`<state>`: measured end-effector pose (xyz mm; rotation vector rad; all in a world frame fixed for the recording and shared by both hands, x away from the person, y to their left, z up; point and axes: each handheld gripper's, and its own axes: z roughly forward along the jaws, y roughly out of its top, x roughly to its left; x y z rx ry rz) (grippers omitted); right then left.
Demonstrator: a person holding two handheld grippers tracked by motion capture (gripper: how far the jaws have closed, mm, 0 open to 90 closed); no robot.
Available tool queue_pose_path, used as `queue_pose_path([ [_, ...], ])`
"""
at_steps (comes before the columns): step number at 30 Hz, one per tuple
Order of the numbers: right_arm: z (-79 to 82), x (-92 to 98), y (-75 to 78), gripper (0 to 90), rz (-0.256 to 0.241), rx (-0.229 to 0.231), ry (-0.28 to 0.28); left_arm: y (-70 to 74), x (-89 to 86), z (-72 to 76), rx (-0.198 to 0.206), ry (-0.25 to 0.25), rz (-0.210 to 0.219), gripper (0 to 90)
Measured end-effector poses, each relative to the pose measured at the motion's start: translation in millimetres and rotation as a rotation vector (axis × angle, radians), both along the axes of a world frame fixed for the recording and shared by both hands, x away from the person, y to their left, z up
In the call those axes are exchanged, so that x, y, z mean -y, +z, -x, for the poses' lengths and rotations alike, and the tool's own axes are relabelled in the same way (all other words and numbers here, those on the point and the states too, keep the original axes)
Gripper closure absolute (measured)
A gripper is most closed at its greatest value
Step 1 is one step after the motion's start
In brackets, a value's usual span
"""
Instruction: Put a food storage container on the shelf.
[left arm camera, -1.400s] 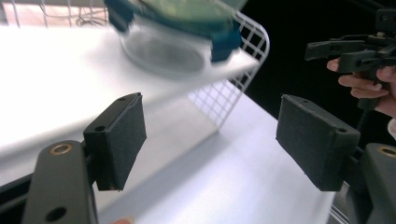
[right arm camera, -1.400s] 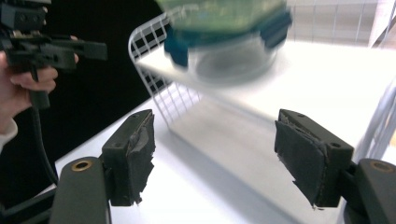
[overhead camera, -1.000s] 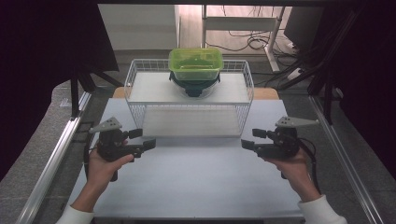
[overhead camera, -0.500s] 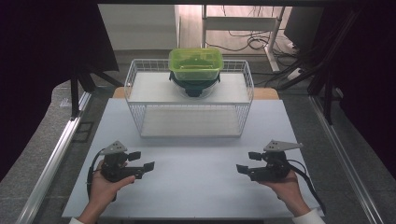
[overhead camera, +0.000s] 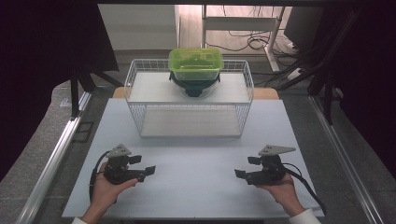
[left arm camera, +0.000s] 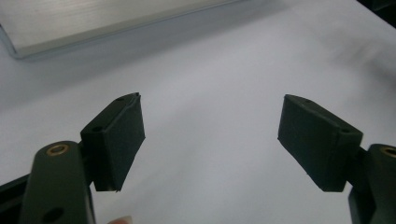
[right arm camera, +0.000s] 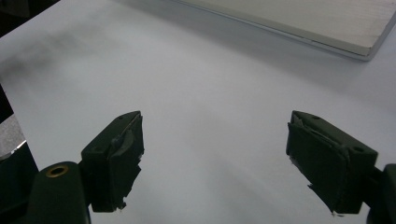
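A white wire basket [overhead camera: 140, 112] stands at the back of the white table [overhead camera: 196, 163]. On its upper shelf a green lidded container [overhead camera: 195, 64] rests on a dark bowl [overhead camera: 195, 87]. My left gripper [overhead camera: 144, 167] lies low over the table's front left, held in a hand, jaws pointing right. Its pads [left arm camera: 119, 140] stand wide apart over bare table, so my left gripper [left arm camera: 210, 140] is open. My right gripper [overhead camera: 243, 168] sits at the front right, pointing left. My right gripper [right arm camera: 212, 158] is open too, with worn pads [right arm camera: 327, 161] and nothing between them.
A pale board, the basket's floor [right arm camera: 327, 23], shows at the top of both gripper views [left arm camera: 93, 23]. Metal rails [overhead camera: 56, 154] run along both sides of the table. Cables [overhead camera: 257, 42] and a desk frame lie on the floor behind.
Both hands have drawn the grippers back toward the table's front edge and lower, away from the basket. The jaws stay open.
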<state>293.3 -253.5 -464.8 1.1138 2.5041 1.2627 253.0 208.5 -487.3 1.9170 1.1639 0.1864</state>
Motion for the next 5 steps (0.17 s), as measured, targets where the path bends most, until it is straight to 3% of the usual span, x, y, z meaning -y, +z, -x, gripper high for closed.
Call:
queue_pose_path([
  [5, 1.9, -0.6, -1.1, 17.1, 0.028, 0.012, 0.003, -2.8, 1.0, -1.5, -0.005, -0.004, -0.014, 22.7],
])
